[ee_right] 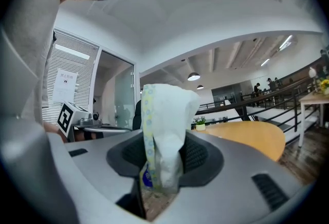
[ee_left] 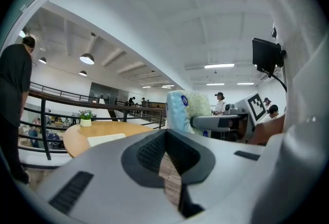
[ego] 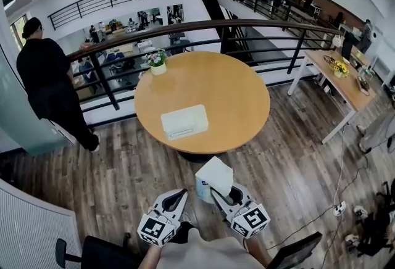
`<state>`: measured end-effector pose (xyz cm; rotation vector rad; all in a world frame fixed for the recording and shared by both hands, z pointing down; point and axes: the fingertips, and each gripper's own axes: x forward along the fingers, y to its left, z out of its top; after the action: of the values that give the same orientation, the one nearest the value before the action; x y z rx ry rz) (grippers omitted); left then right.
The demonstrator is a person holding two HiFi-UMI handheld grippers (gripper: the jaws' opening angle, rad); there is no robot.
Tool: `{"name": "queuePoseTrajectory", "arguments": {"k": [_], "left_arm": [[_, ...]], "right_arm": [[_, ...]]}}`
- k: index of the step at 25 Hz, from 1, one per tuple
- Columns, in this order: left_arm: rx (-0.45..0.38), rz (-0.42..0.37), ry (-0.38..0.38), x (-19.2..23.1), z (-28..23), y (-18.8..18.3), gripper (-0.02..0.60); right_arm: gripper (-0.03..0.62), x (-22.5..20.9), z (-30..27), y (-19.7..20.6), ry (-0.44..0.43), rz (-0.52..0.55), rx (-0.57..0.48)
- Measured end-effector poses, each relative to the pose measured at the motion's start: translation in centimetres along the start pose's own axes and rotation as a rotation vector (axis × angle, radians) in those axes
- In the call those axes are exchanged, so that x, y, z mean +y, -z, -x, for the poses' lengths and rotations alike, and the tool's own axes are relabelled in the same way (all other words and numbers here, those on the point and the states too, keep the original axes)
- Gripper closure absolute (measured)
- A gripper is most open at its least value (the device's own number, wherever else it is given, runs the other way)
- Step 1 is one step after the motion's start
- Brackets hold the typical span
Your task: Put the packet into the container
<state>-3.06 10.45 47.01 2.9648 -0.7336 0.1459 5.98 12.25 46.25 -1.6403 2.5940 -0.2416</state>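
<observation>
Short of the round table (ego: 247, 107), right gripper (ego: 225, 190) fingers (ee_right: 199, 155) clamp the packet (ee_right: 164, 125).

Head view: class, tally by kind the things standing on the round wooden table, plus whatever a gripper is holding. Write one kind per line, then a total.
container: 1
potted plant: 1
packet: 1, clamped in the right gripper, not yet over the table
Total: 3

Packet (ego: 215, 176): white, pale-blue side, yellow-dotted edge. Container (ego: 184, 121): white. Surface (ego: 237, 86): tan wood. Floor (ego: 290, 163): grey-brown planks.
</observation>
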Motion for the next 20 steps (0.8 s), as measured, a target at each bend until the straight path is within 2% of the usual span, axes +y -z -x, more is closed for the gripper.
{"name": "queuePoseTrajectory", "arguments": {"k": [5,11,20], "left_arm": [[-0.032,-0.001,-0.01,4.7,-1.1,-1.6,0.577],[-0.04,0.034,-0.051,10.8,-1.2,-1.6,0.577],[-0.046,0.025,-0.036,14.5,-1.3,-2.6,0.577]], "right_arm": [[0.441,-1.1,-4.3,-1.2,0.008,0.017,0.009],[0.441,-1.5,-10.4,-1.7,-0.01,0.029,0.015],[0.441,-1.4,-13.6,-2.4,0.013,0.028,0.0]]}}
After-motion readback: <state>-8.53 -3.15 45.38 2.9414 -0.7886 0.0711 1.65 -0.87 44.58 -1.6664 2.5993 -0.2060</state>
